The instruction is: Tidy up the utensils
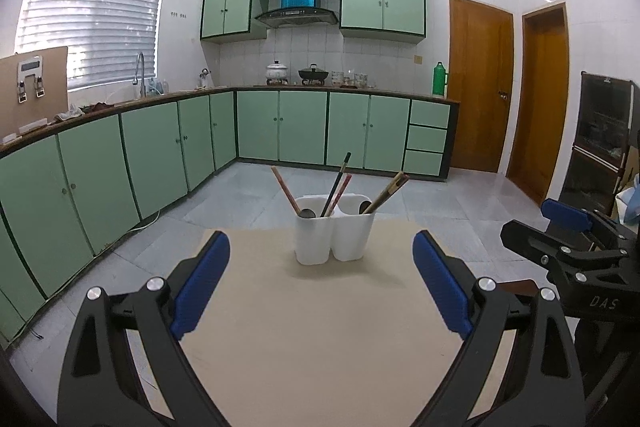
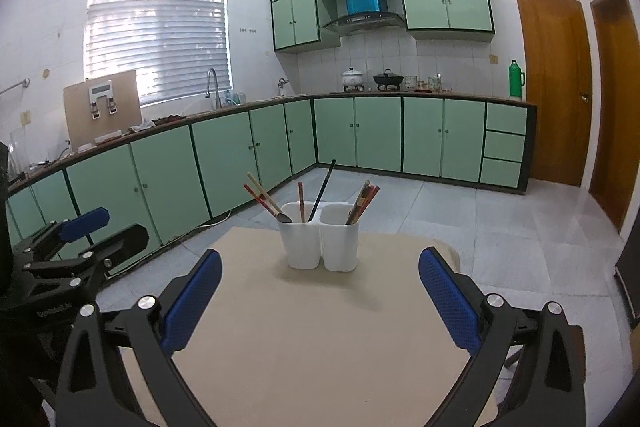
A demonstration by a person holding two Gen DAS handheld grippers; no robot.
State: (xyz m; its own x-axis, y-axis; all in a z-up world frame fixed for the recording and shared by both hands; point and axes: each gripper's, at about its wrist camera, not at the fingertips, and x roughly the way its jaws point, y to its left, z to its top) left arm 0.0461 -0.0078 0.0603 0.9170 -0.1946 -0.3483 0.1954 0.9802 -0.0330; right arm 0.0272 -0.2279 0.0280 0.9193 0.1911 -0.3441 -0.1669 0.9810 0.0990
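Nearest, the left gripper [image 1: 321, 283] hangs above the near part of the table [image 1: 320, 347], its blue fingers [image 1: 202, 283] wide apart and holding nothing. The right gripper [image 2: 320, 301] hangs level with it, just to its right, fingers [image 2: 450, 303] equally spread and empty.

Past them the beige table is bare up to its far end, where a white holder [image 1: 334, 233] with 2 cups stands upright. Chopsticks [image 1: 285, 189] and a dark spoon [image 2: 285, 217] lean in the left cup; more chopsticks [image 2: 362, 205] lean in the right one.

No loose utensil shows on the table, so the task looks finished or nearly so. Whether the kinds should be sorted further between the 2 cups cannot be judged.

Farther off lie the tiled floor and green cabinets [image 2: 224, 163].
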